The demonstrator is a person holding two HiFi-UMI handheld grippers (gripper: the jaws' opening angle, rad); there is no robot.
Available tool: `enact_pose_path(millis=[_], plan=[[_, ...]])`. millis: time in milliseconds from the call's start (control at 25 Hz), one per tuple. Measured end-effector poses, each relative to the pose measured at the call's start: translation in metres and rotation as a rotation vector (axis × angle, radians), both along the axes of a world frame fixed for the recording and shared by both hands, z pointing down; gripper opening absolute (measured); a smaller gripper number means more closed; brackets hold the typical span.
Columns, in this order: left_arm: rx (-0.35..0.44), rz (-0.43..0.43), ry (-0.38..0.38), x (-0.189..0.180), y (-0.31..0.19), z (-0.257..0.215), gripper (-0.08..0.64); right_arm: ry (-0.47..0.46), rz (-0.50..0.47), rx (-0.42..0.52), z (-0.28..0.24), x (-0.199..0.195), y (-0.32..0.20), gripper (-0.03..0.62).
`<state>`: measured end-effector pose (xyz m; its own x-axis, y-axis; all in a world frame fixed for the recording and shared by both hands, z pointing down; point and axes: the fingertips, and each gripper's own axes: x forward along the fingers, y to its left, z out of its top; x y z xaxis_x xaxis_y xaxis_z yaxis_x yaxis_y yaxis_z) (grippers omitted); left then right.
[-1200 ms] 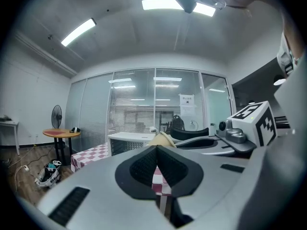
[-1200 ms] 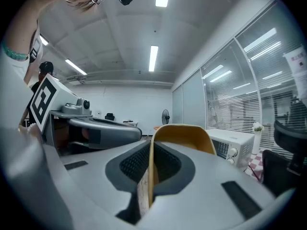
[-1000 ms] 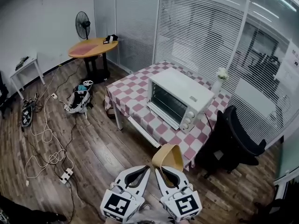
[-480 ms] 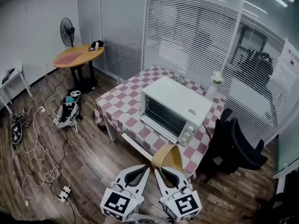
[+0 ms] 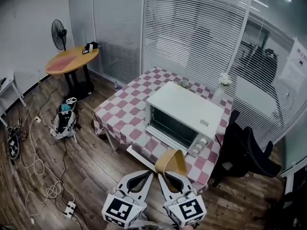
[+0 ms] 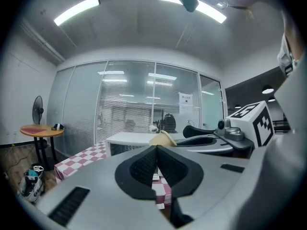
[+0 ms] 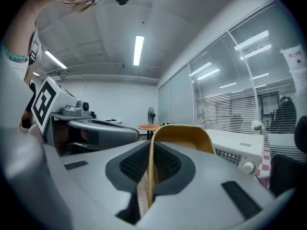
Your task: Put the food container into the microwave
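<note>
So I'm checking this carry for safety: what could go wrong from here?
1. The right claw pinches the food container by one thin wall only, so it might tilt or slip.
2. The microwave looks shut. The left claw, closed and empty, would have to open it first, or the container may bump it.
3. Cables lie loose on the floor, a possible trip hazard.
</note>
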<state>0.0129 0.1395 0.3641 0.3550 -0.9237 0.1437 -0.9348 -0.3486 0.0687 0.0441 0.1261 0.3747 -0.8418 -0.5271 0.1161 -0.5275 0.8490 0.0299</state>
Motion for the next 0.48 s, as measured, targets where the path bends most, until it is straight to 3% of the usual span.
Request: enact_pose_path(millis=[480], plan=[[-0.017, 0.025, 0.02, -0.05, -0.016, 0.013, 0.014, 0.036, -0.005, -0.013, 0.014, -0.053, -0.016, 0.009]])
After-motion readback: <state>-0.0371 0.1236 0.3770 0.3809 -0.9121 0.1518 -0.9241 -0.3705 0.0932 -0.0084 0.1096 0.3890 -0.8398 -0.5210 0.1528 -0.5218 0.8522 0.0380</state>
